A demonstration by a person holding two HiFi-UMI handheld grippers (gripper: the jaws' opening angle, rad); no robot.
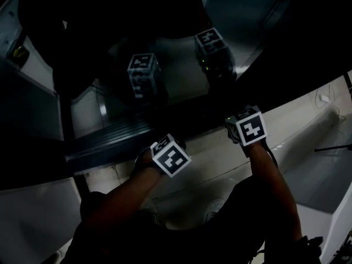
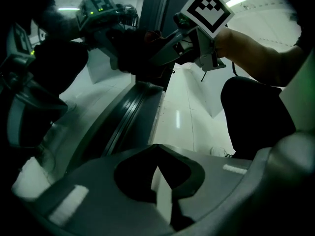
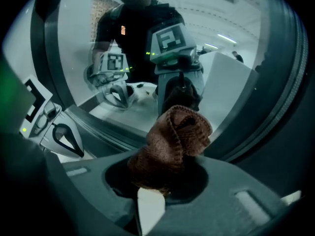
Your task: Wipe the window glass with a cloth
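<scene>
So the biggest thing here is the window glass (image 1: 176,76). It's dark and mirror-like, and you can see yourself and both marker cubes reflected in it. Along its bottom edge runs the dark ribbed window frame (image 2: 123,117), with the pale floor (image 2: 184,112) on your side of it.

Your right gripper (image 3: 170,156) is up at the pane, low down near that bottom edge. Its jaws are clamped on the brown cloth (image 3: 177,132), which bunches up out of the tips in a folded lump. In the left gripper view, the cloth end of that gripper meets its own reflection. So the cloth looks like it's touching the glass, or as good as.

Your left gripper (image 2: 157,149) sits to the left of the right one and a bit further back from the pane, over the bottom frame. Its jaws are pulled together with the tips meeting, and there's nothing in them. In the right gripper view you can spot it by the lower left edge of the pane.
</scene>
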